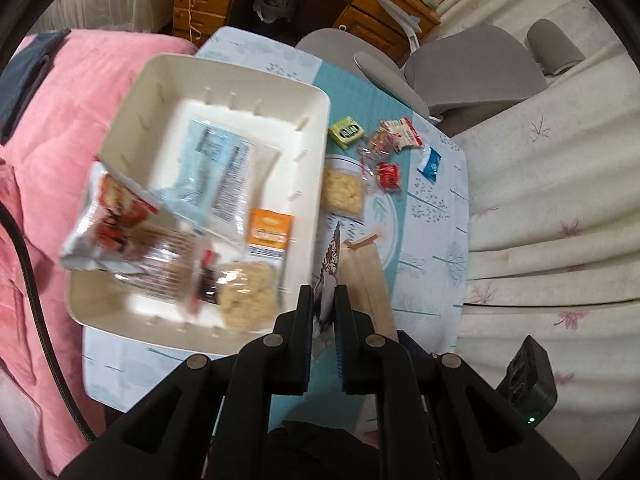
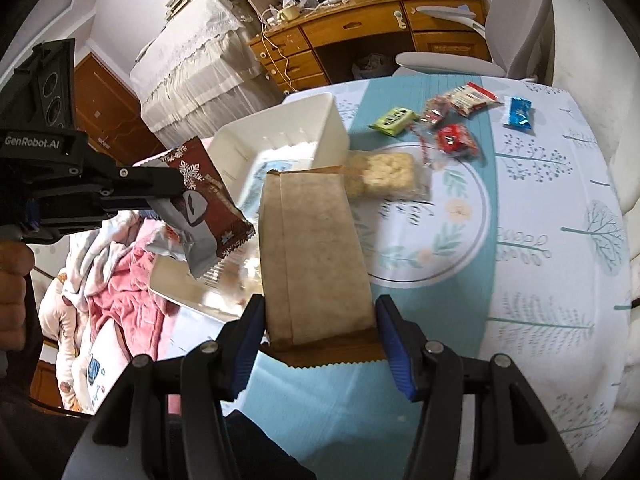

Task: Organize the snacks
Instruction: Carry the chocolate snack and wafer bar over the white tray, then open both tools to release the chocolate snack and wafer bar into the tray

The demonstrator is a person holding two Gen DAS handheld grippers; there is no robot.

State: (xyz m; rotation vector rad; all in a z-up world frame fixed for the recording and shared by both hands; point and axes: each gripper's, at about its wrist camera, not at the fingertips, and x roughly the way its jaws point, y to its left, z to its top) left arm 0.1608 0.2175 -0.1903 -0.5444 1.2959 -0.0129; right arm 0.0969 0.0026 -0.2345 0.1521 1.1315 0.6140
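Surface [image 2: 540, 280] under a blue-and-white tree-print cloth, spreading beyond both sets of jaws. Pink bedding [image 1: 52, 160] lies off its far-left side, past the left jaws.

White bin [image 1: 224, 80] sits on the surface ahead and to the left of the left jaws. Inside it: a pale blue packet [image 1: 216, 160], an orange-labelled packet [image 1: 269, 232], a clear pack of rice crackers [image 1: 248, 292], and a red-and-white bag [image 1: 116, 220] leaning over the near-left rim, blurred.

Brown paper packet [image 2: 316, 252] stands lengthwise between the right gripper's [image 2: 320, 320] jaws, which are half spread with both blue pads against its sides; its crimped bottom edge sticks out toward the camera. Packet is raised off the cloth, just right of the bin.

Left gripper [image 1: 324, 308] jaws are pinched tight on a brown snowflake-print wrapper [image 2: 208, 192], seen edge-on in its own view; in the right wrist view the wrapper hangs over the bin's near edge.

Loose snacks on the surface beyond the right jaws: a clear rice-cracker pack [image 2: 384, 176] just behind the paper packet, then a green packet [image 2: 392, 118], a small red packet [image 2: 456, 140], a red-and-white packet [image 2: 472, 98] and a blue packet [image 2: 520, 112] farthest right.
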